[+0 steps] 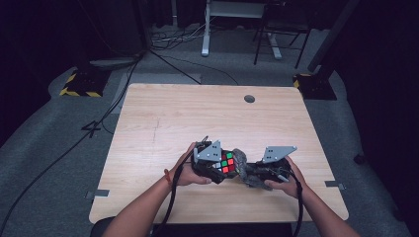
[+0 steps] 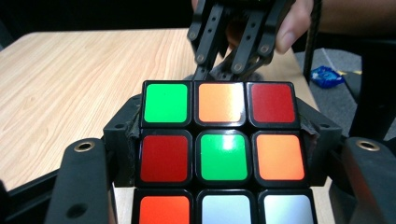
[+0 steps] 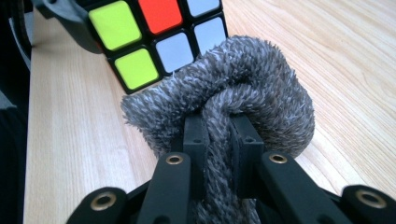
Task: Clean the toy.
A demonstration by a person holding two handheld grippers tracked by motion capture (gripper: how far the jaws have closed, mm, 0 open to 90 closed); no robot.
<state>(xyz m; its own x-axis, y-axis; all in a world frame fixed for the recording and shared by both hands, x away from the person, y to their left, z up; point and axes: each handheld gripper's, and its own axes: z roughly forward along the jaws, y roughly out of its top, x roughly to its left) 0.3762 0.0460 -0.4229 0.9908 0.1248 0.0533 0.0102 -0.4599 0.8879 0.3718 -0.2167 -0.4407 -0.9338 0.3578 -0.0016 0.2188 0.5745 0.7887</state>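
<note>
**At the near table edge: cube being held, cloth being brought against it**

Nearest the person, both forearms are coming in over the front edge of the wooden table [image 1: 148, 118], one hand on each tool.

Left gripper [image 1: 213, 165]: its jaws are clamping the puzzle cube [image 2: 223, 156] from two opposite sides, as its own view shows, with green, orange, red and white stickers facing the camera. The cube is being kept just above the near middle of the table.

Right gripper [image 3: 218, 140]: its jaws are standing narrow, pinching a fold of grey fuzzy cloth [image 3: 233, 93]. The looped end of the cloth is bulging forward past the jaw tips.

Deciding relation: the cube is lying directly ahead of the right gripper, towards the person's left, with the cloth between the two. The cloth appears to be touching the cube's lower white and yellow-green face; whether it is pressing firmly cannot be told. The cloth's long axis is running along the jaws, pointing at the cube. The right hand is the working one; the left is acting as the vice.

Count: one cube, one cloth, two grippers, one table. Farther off, a round grommet hole [image 1: 249, 98] is sitting near the table's far edge.
</note>
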